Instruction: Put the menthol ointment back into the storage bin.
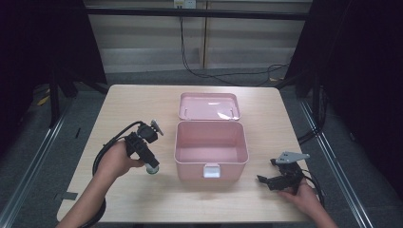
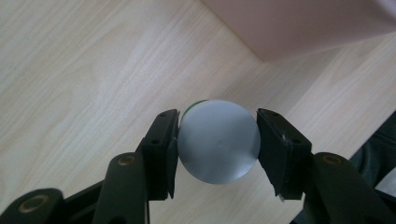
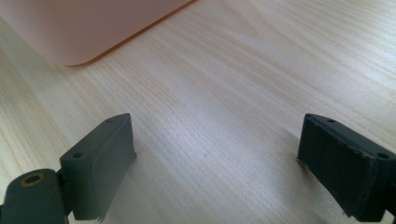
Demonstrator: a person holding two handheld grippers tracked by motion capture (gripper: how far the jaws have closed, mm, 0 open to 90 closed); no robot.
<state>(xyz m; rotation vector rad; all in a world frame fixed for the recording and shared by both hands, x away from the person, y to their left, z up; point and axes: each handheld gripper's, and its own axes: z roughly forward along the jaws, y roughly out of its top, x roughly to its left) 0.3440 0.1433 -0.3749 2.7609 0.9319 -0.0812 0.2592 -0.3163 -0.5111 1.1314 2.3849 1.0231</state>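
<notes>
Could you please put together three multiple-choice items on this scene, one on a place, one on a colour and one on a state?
1. Where does the lid lie?
A. on the table behind the box
B. shut on the box
C. in the right gripper

2. What colour is the box?
A. blue
B. pink
C. black

3. How is the left gripper at this moment?
A. open over the box
B. shut on nothing
C. shut on the round grey-topped thing

Answers:
1 A, the high view shows the lid flat on the table just beyond the open box.
2 B, its walls are pink.
3 C, both pads press the sides of the round grey-topped thing; the right gripper stands open over bare wood.
</notes>
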